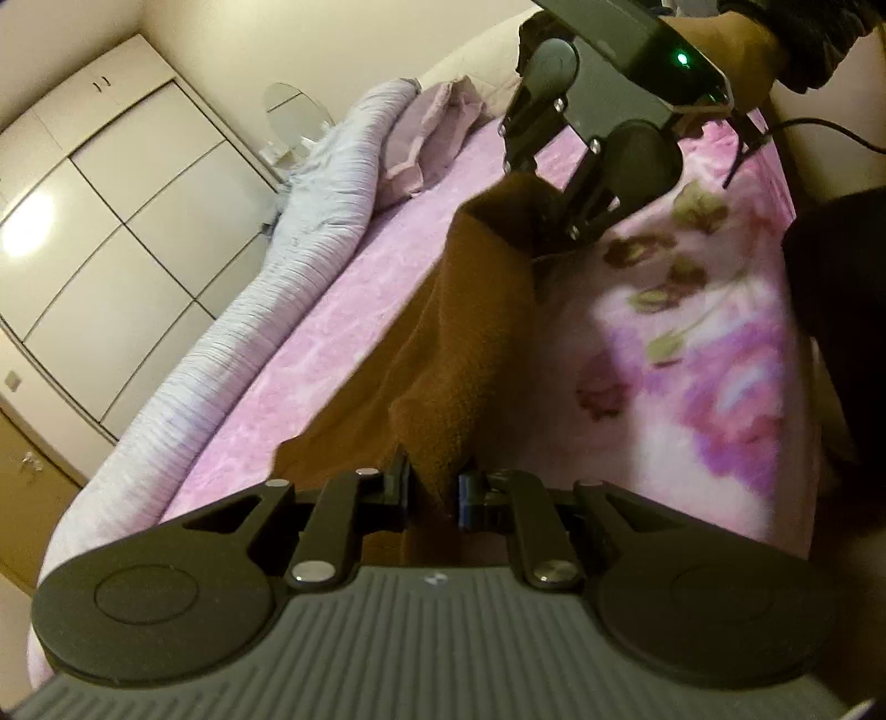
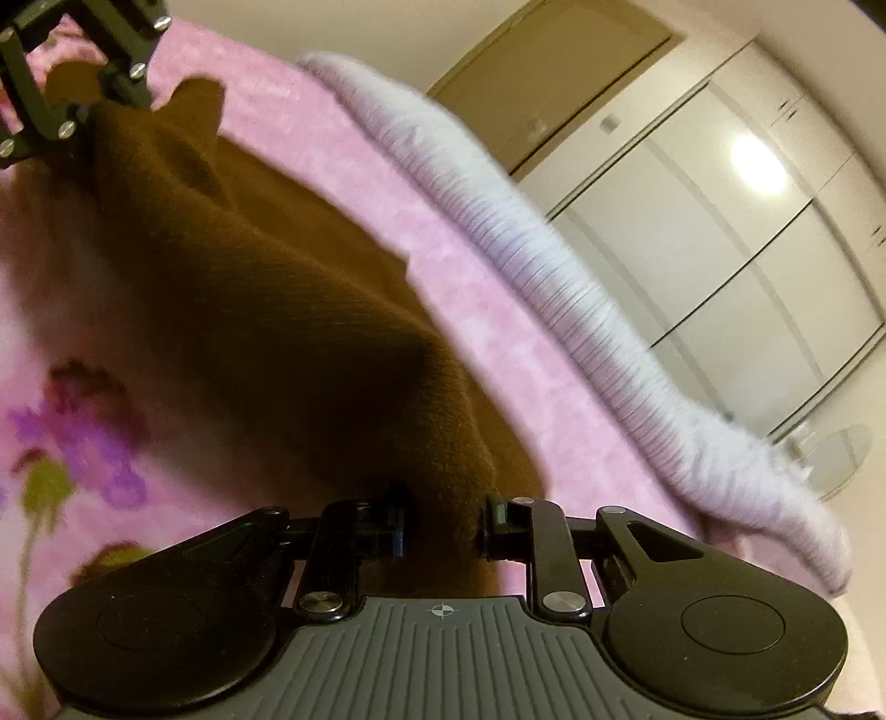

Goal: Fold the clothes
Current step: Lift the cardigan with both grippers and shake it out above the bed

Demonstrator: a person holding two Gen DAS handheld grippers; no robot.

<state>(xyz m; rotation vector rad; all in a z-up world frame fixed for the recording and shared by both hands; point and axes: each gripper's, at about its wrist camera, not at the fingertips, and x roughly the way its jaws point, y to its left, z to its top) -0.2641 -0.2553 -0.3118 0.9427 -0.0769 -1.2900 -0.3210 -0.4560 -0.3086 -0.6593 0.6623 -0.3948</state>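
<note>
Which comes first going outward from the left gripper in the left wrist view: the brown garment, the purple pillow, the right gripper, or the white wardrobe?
1. Brown garment, clamped in the left gripper.
2. Right gripper, ahead, pinching the garment's far end.
3. Purple pillow, farther up the bed, left of centre.
4. White wardrobe, against the far left wall.

The brown garment (image 1: 443, 354) is bunched between both grippers, so its kind and full outline cannot be told. The floral bedspread (image 2: 72, 437) is smeared by motion blur at lower left of the right wrist view. The hand (image 1: 736, 50) at the top right of the left wrist view is cut by the frame edge.
</note>
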